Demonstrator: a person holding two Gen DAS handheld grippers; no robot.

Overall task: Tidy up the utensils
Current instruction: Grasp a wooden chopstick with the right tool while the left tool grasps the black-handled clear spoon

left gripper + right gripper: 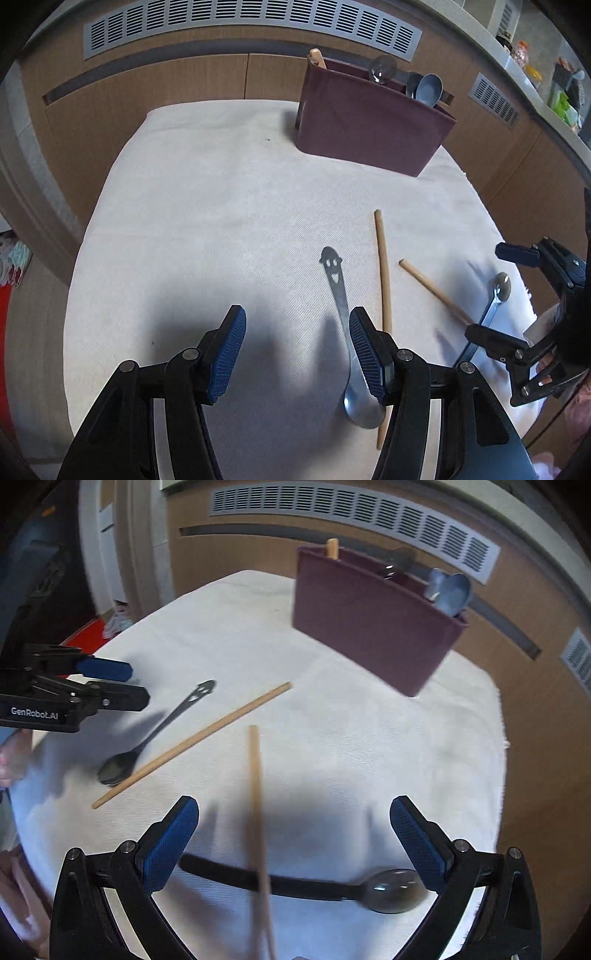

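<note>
Shiny metal spoon (352, 347), matt wooden chopsticks (382, 273), ribbed white cloth (221, 221), matt maroon holder (369, 125)

The holder (373, 125) hides its utensils' handles — perhaps spoons, too blurred.

The caddy (369, 129) at the back is a plain maroon, no print on it. The surface (221, 221) has a cream-white cloth with a fine ribbed weave. Both chopsticks (382, 273) are light tan wood. The smiley-handled spoon (341, 306) is bare silver steel, and the other spoon (332, 884) looks shiny and dark. The tongs (297, 350) are black with blue ribbed pads (364, 347), same on the right tongs (293, 845). Cabinets (147, 96) behind are brown wood with grey slotted vents (251, 26).
</note>
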